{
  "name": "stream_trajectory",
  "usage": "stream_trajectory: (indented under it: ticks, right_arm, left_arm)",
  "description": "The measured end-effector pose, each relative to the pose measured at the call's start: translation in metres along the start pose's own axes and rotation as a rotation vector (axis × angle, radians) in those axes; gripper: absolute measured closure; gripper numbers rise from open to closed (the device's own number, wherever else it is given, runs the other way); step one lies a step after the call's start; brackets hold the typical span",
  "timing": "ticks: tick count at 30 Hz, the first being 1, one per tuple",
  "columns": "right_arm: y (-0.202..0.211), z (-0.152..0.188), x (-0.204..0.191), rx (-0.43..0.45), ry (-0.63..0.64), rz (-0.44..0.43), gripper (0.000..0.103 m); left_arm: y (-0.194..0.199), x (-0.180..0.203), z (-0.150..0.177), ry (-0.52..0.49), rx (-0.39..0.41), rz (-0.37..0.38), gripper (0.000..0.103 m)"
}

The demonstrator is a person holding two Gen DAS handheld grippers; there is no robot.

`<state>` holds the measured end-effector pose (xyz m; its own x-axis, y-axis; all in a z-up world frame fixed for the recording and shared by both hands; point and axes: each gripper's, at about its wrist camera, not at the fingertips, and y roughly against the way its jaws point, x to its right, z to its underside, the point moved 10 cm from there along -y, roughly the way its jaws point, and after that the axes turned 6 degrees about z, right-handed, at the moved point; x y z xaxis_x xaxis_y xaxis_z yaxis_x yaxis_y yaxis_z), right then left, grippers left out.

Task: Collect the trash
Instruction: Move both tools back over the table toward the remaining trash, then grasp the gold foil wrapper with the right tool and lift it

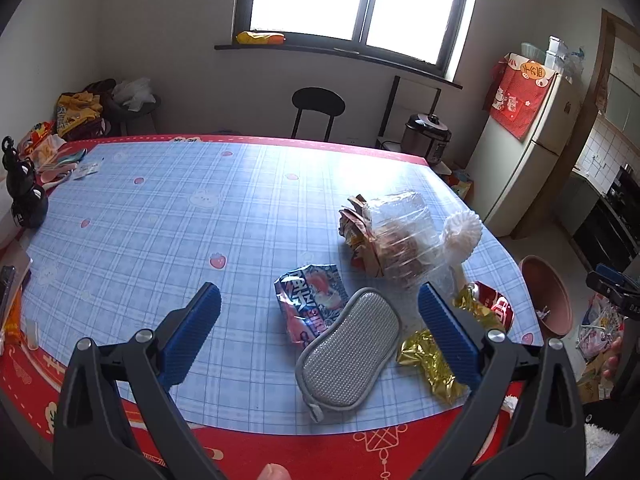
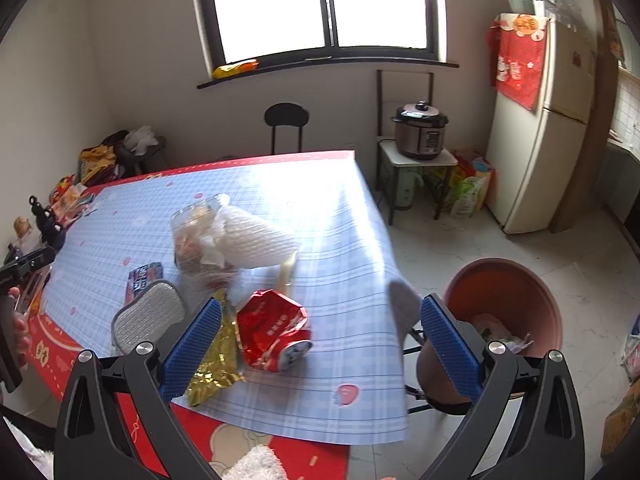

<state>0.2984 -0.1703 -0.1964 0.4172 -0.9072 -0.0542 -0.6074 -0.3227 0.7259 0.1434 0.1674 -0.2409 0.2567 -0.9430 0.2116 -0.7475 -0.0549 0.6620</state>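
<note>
Early going. Both tools gape wide, empty: left tool (image 1: pixel 320 330) above grey scrubber pad (image 1: pixel 348 350), right tool (image 2: pixel 320 340) over crushed red can (image 2: pixel 272 332). Wrappers, gold foil (image 2: pixel 212 364), plastic tub (image 1: pixel 396 232) crowd surface's right edge. Bin (image 2: pixel 516 296) on floor beside holds few scraps; most remains.

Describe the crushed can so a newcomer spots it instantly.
Find the blue plaid table, near corner beside the brown bin. The crushed can lies there on its side, touching gold foil: the only red metal piece, with a silver end.
</note>
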Motion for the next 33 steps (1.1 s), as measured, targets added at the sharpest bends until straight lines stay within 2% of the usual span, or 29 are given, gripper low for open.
stream_trajectory:
  ticks: [6,10,13,16,18,24,33]
  right_arm:
    - [-0.041,0.021,-0.051,-0.087,0.027,-0.077,0.005]
    - [-0.072,0.039,-0.076,-0.186,0.072,-0.106,0.005]
    - [-0.087,0.047,-0.085,-0.212,0.121,-0.059,0.005]
    - [-0.102,0.057,-0.093,-0.274,0.110,-0.080,0.005]
    - [-0.109,0.062,-0.096,-0.288,0.134,-0.052,0.005]
    - [-0.125,0.082,-0.108,-0.359,0.216,-0.026,0.021]
    - [-0.132,0.103,-0.114,-0.419,0.274,-0.006,0.044]
  left_arm:
    - [-0.018,-0.013,0.022,0.024,-0.028,0.046,0.006]
    - [-0.032,-0.014,0.032,0.020,-0.049,0.080,0.006]
    - [-0.043,-0.010,0.041,0.010,-0.090,0.120,0.006]
    - [-0.049,-0.014,0.047,-0.002,-0.111,0.108,0.006]
    - [-0.052,-0.018,0.050,0.010,-0.120,0.110,0.006]
    - [-0.060,-0.030,0.054,0.031,-0.149,0.080,0.006]
    - [-0.064,-0.025,0.061,0.037,-0.177,0.113,0.006]
